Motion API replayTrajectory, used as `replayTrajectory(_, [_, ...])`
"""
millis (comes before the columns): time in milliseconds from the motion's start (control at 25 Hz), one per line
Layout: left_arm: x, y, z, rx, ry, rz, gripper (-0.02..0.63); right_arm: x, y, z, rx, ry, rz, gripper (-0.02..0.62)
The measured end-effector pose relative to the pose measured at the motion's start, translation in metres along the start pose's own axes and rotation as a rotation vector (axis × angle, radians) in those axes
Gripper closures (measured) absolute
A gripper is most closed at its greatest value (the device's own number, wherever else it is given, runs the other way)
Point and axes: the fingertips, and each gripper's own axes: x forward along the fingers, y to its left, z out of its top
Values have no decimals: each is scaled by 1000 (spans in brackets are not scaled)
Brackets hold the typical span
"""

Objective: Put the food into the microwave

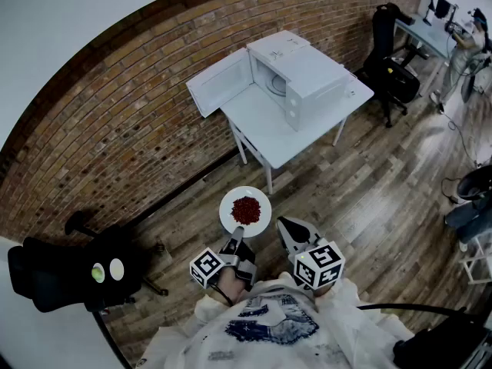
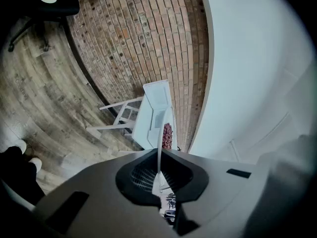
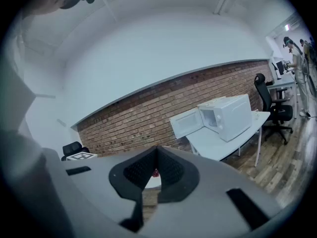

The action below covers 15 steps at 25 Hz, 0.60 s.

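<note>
Holding the plate [image 1: 227, 215] by its near rim, my left gripper [image 1: 235, 244] is clamped shut on it — the left gripper view shows the rim edge-on between the jaws. The food [image 1: 246, 210], a red heap, sits mid-plate. The plate is round, so it has no long axis, and it lies level over the floor, short of the bench's [image 1: 269, 133] near corner. My right gripper [image 1: 286, 225], just beside it, is closed on nothing. The microwave [image 1: 307, 75] stands ahead toward the far corner, its door [image 1: 223, 83] swung out past the left edge and its cavity facing the plate — so I judge the left arm carries it forward and in.
</note>
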Motion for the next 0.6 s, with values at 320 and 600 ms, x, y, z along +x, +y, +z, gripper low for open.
replayTrajectory(320, [2, 0, -7, 28, -16, -6, 591, -3, -8, -4, 17, 5, 32, 581])
replayTrajectory(600, [5, 5, -18, 4, -41, -10, 591, -6, -16, -10, 33, 20, 77, 581])
